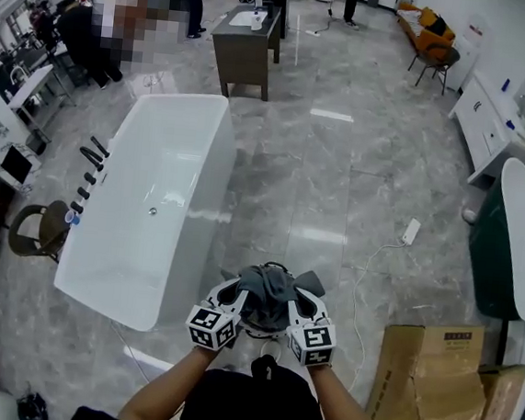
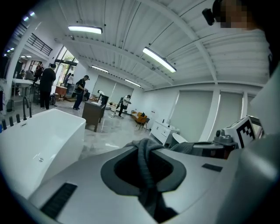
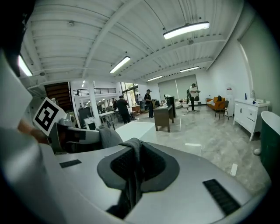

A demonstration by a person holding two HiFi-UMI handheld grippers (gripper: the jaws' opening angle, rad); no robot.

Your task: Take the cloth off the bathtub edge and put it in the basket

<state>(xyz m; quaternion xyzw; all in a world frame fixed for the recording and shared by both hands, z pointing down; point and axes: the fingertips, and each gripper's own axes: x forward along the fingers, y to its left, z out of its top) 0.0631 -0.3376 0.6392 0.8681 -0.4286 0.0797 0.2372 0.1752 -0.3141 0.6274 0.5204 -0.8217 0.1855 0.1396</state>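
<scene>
At the far left of the head view a brown chair [image 1: 37, 231] stands on the grey marble floor [image 1: 339, 184]. Just to its right is the white bathtub [image 1: 151, 212], which runs from the upper centre down toward the lower left, with black taps [image 1: 89, 174] along its left rim. Its rim is bare.

Right of the tub's near end, at the lower centre of the frame, the two grippers are held close side by side in front of the person. The left gripper [image 1: 233, 296] is clamped on the dark grey cloth [image 1: 268, 293]. In the left gripper view a twisted fold runs up through the slot between the closed jaws and bunches over their tips. The cloth spans the short gap between the two tools, heaped on top of both and clear of the tub. The right gripper [image 1: 303, 303] grips the cloth's other side the same way. In the right gripper view a fold is pinched in the narrow slot between its jaws, and the rest drapes toward the left gripper's marker cube.

Further right, a white power strip [image 1: 411, 232] lies on the floor with its cord trailing toward the bottom of the frame. Cardboard boxes [image 1: 432, 368] sit at the lower right, and a dark green tub [image 1: 503, 255] is at the right edge. A dark wooden cabinet [image 1: 245, 50] stands at the upper centre.
</scene>
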